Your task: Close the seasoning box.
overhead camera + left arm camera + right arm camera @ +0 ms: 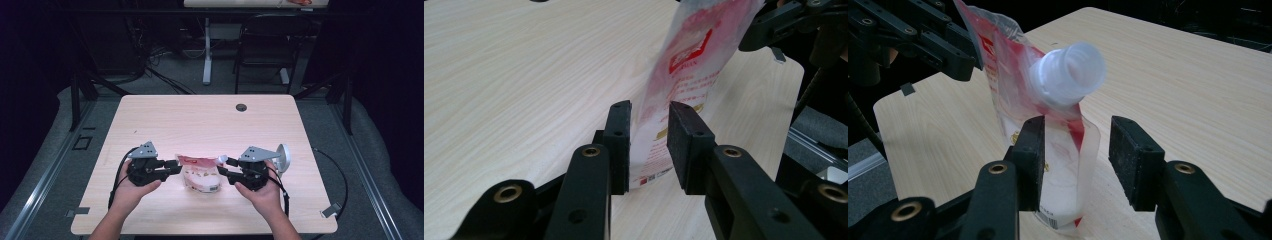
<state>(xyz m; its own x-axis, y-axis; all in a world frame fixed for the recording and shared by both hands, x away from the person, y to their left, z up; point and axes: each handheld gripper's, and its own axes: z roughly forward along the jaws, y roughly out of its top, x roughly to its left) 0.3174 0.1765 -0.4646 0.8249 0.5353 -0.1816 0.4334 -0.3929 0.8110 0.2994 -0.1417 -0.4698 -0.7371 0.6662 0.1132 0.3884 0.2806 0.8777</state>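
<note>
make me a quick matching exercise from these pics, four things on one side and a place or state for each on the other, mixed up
Things:
1. pouch
2. white cap
3. left gripper
4. round hole

Places or states:
A. far part of the table top, away from the hands
B. between the two grippers, red and clear
C. jaws either side of the pouch's flat edge
D. on the spout at the pouch's corner, just above the right gripper jaws

Pairs: 1-B, 2-D, 3-C, 4-A
</note>
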